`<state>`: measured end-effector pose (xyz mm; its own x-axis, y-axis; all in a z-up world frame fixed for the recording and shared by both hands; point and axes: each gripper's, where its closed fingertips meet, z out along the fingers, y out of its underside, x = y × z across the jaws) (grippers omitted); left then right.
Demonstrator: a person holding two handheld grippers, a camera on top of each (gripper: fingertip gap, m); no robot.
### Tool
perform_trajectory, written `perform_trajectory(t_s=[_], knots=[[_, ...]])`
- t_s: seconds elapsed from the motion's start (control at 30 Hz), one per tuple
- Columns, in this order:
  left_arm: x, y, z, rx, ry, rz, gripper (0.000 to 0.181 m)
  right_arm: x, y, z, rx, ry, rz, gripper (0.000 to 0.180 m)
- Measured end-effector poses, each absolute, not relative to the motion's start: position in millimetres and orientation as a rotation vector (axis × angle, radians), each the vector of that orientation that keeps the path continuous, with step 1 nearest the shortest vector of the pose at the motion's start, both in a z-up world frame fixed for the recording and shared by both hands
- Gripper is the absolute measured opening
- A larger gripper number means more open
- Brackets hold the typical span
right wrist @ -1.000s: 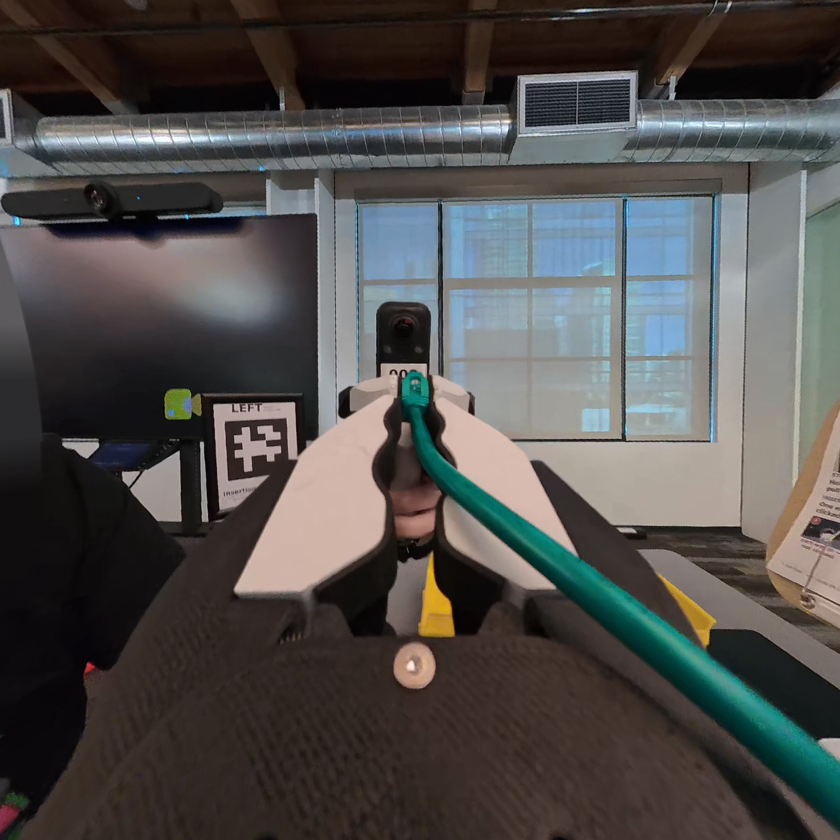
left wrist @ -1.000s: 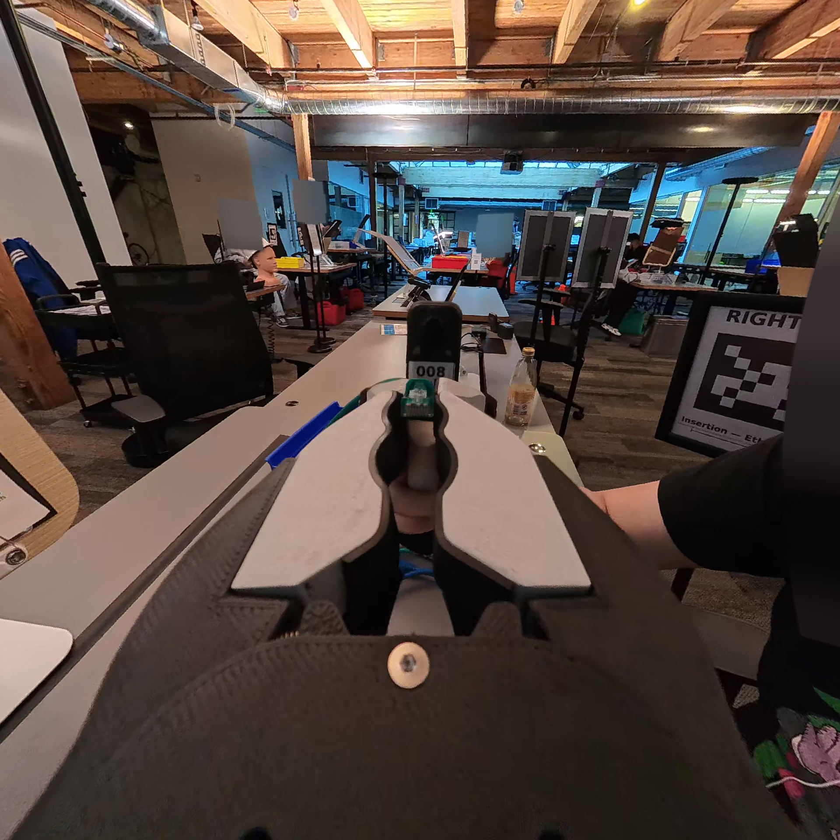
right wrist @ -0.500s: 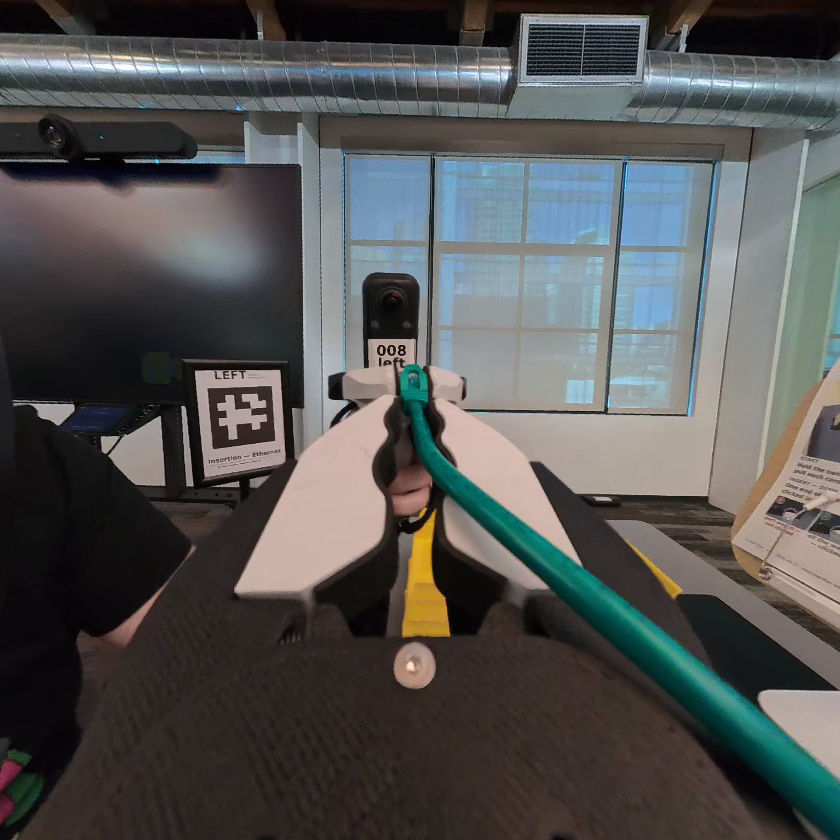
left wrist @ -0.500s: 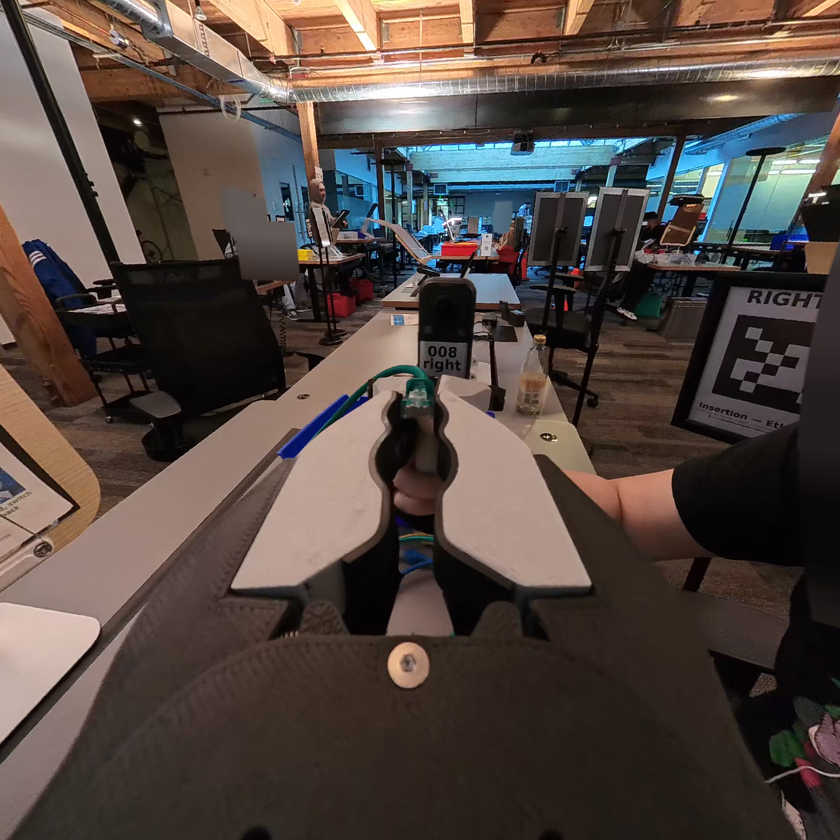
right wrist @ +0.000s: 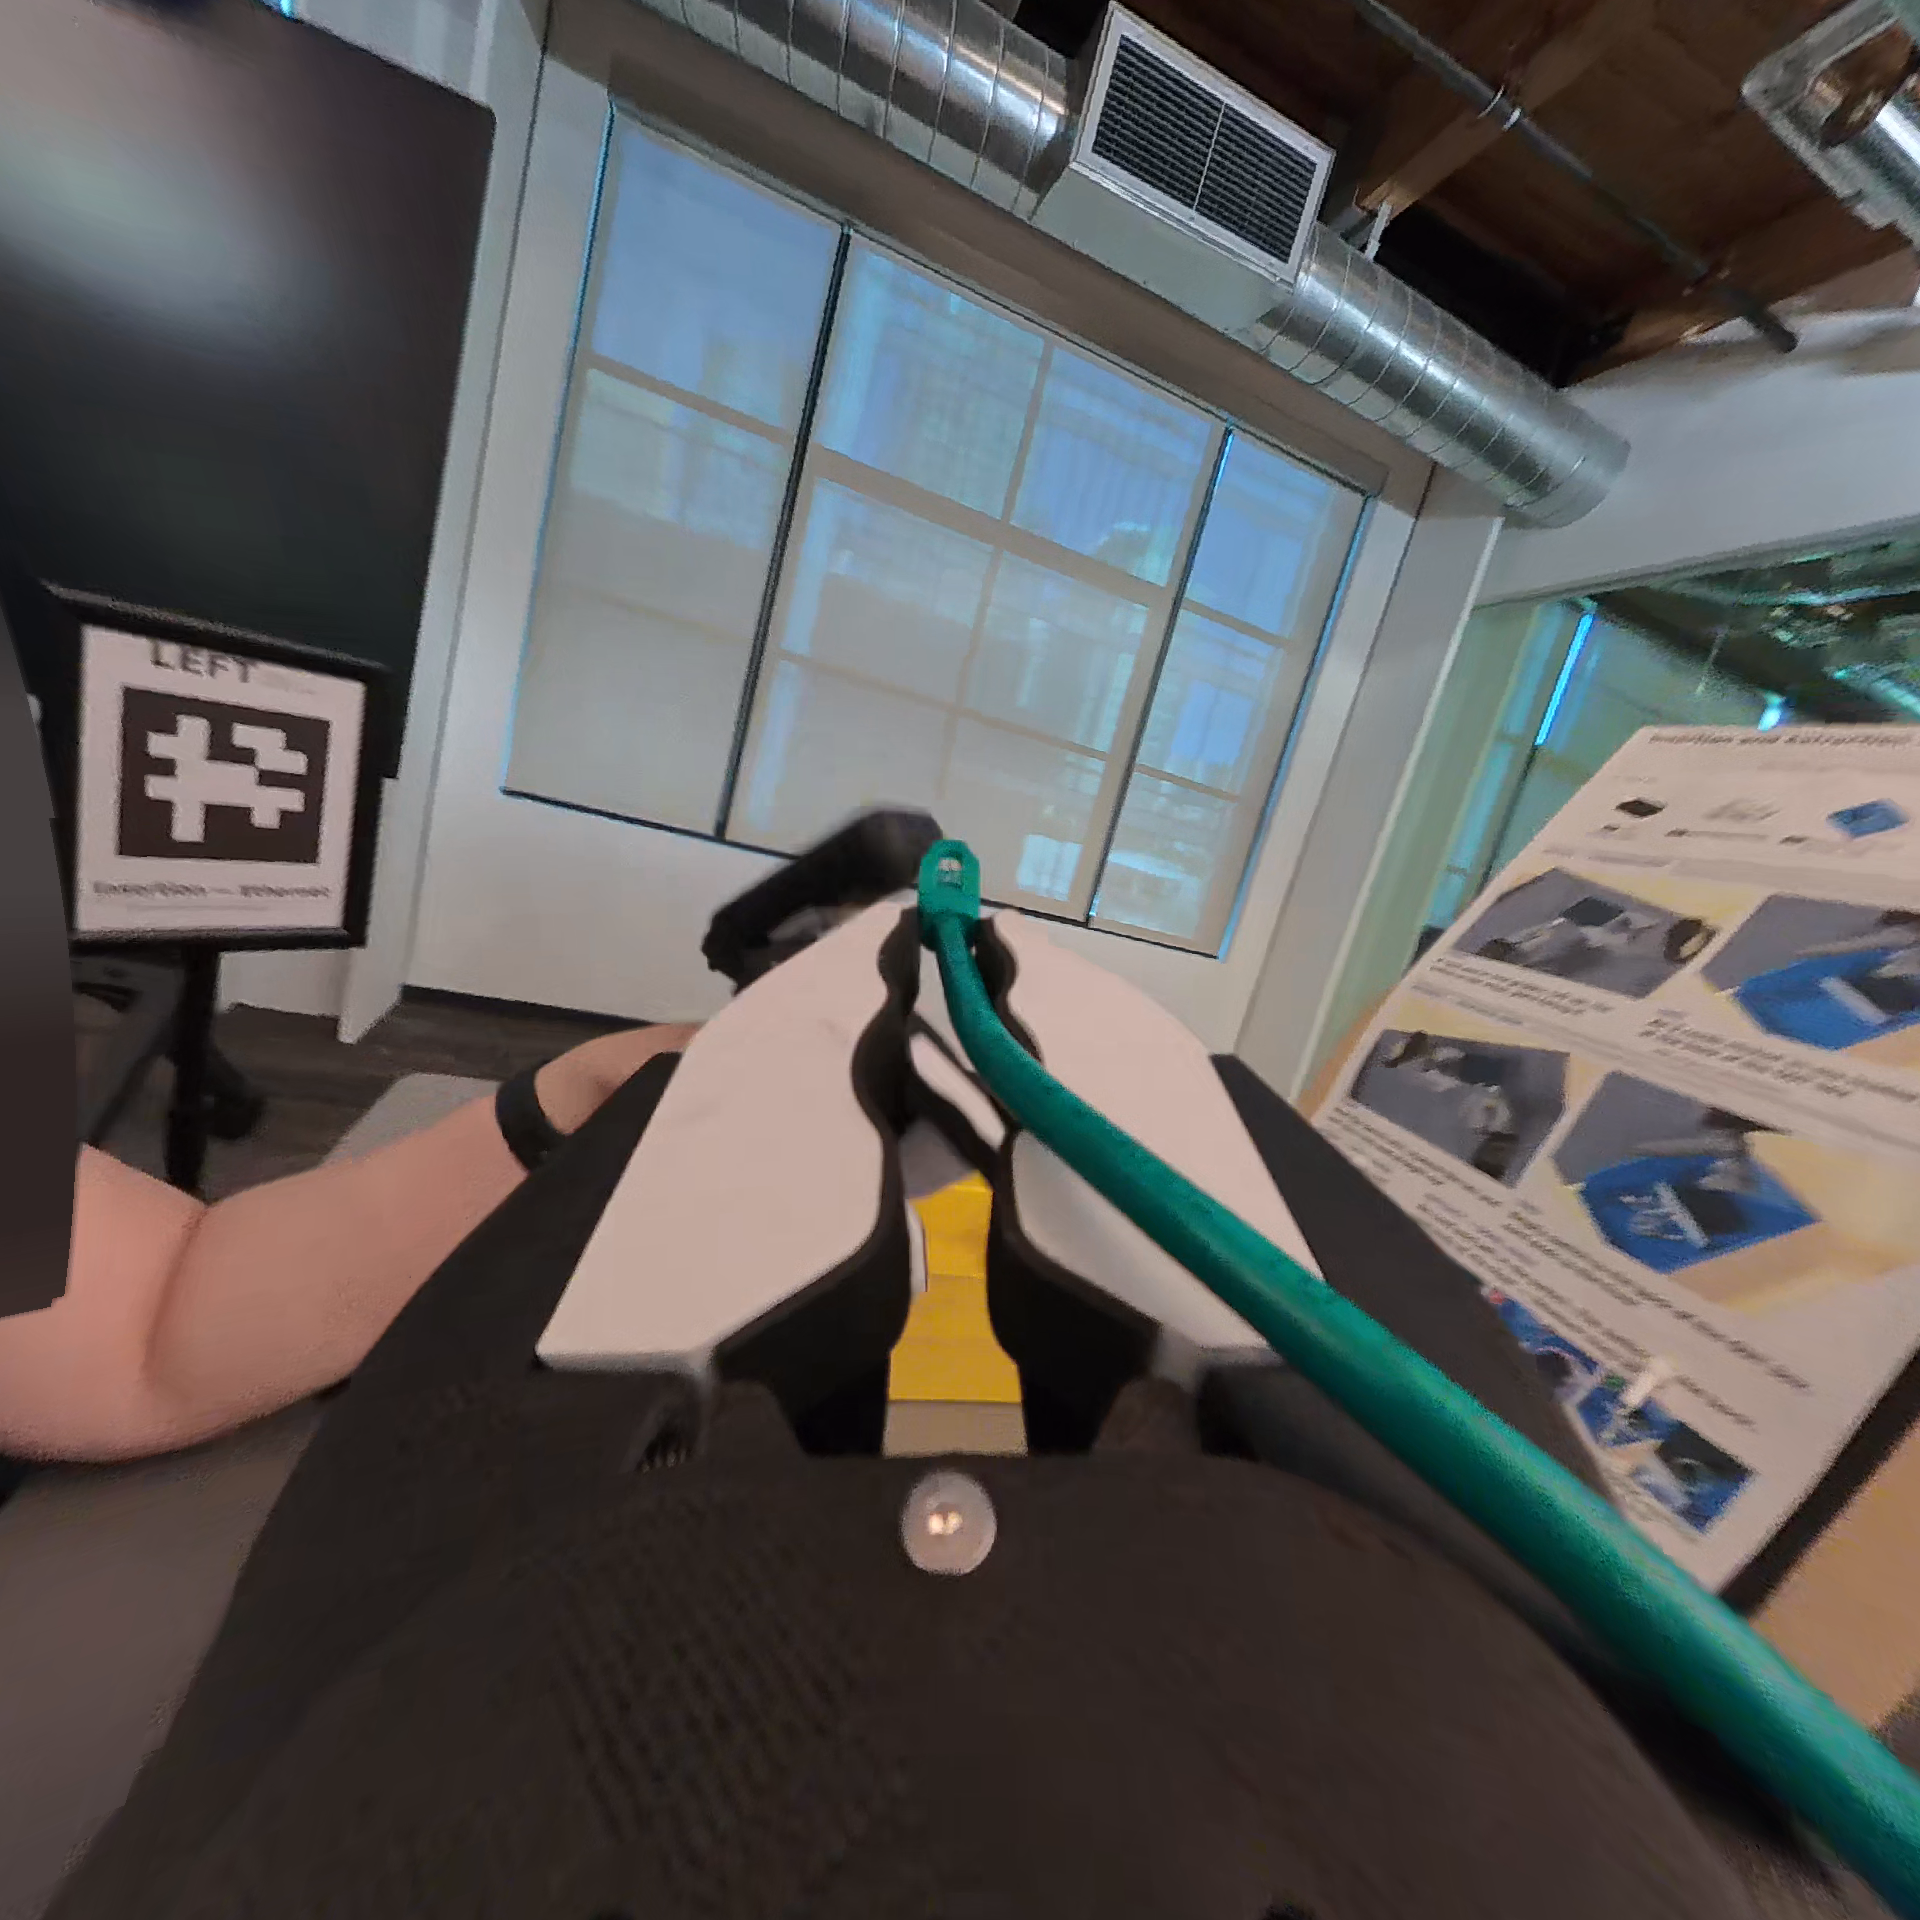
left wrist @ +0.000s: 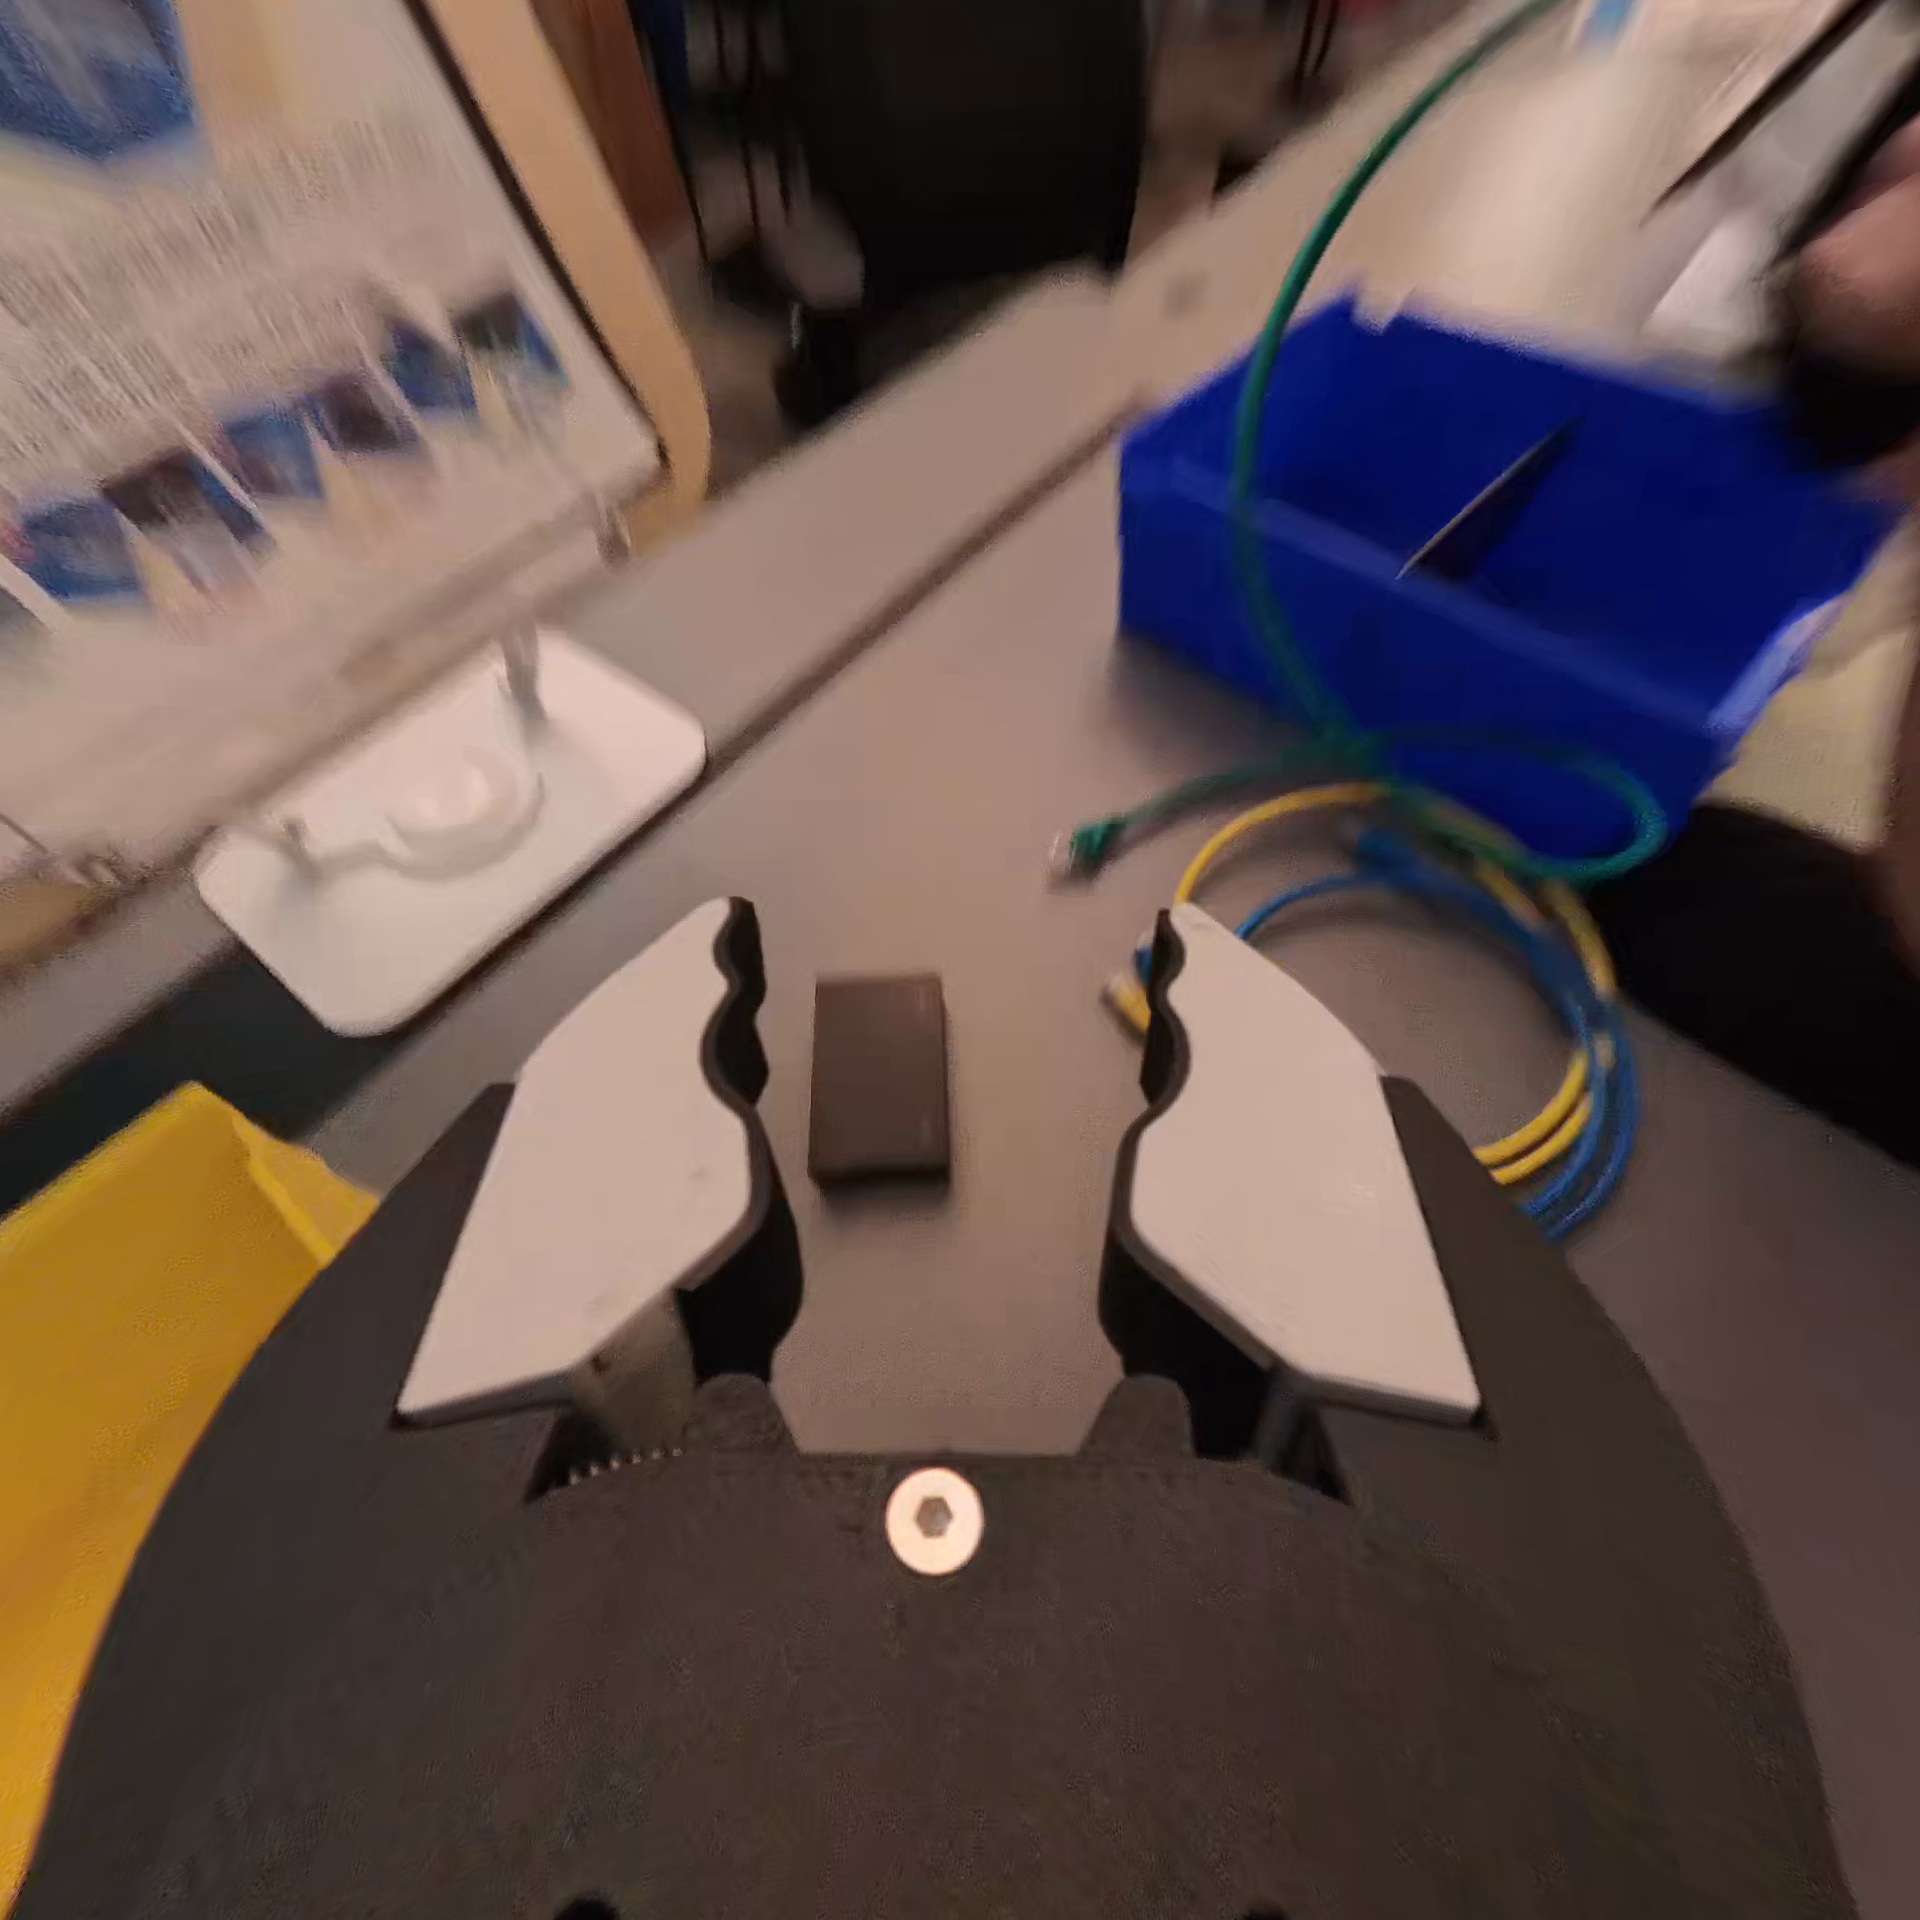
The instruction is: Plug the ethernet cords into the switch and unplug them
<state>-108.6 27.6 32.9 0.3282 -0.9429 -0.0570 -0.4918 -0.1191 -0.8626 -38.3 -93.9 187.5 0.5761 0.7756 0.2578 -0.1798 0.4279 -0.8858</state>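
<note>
In the left wrist view my left gripper (left wrist: 948,920) is open wide and points down at the grey table (left wrist: 914,644). A small dark box, the switch (left wrist: 878,1081), lies on the table between the fingers, touching neither. A green plug (left wrist: 1091,836) lies loose just beyond, with its green cord (left wrist: 1262,499) rising to the upper right. Yellow and blue cords (left wrist: 1558,997) are coiled to the right. In the right wrist view my right gripper (right wrist: 940,935) is shut on the green cord's other plug (right wrist: 948,878), and the cord (right wrist: 1351,1351) trails back to the lower right.
A blue bin (left wrist: 1455,540) stands at the back right and a yellow bin (left wrist: 114,1351) at the near left. A white stand base (left wrist: 447,821) carries an instruction board (left wrist: 260,364). A person's arm (right wrist: 260,1299) reaches across on the left. There is about 20 centimetres between the tips of the two grippers.
My left gripper, nearly shut and level facing the right gripper, has opened wide and swung down toward the table over the switch. My right gripper has tilted and keeps the green plug.
</note>
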Motion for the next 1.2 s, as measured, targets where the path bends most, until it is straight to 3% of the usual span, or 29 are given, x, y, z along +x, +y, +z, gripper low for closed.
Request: perform_trajectory(t_s=[0.23, 0.47, 0.7, 1.0, 1.2], knots=[[-100, 63, -94, -2.046, 1.536, -0.116, 0.083, -32, -113, 200, -0.926, -0.776, 0.578, 0.010], [-101, 81, -142, -2.192, 1.570, -0.035, 0.088, -31, -112, 199, -0.943, -0.790, 0.557, 0.011], [-104, 77, -159, -2.340, 1.657, -0.101, 0.069, -27, -111, 199, -0.956, -0.794, 0.549, 0.010], [-100, 79, -161, -2.444, 1.600, -0.237, 0.061, -16, -110, 200, -0.962, -0.781, 0.541, 0.010], [-71, 68, -124, -2.452, 1.277, -0.908, 0.060, -8, -89, 189, -1.049, -0.728, 0.563, 0.010]])
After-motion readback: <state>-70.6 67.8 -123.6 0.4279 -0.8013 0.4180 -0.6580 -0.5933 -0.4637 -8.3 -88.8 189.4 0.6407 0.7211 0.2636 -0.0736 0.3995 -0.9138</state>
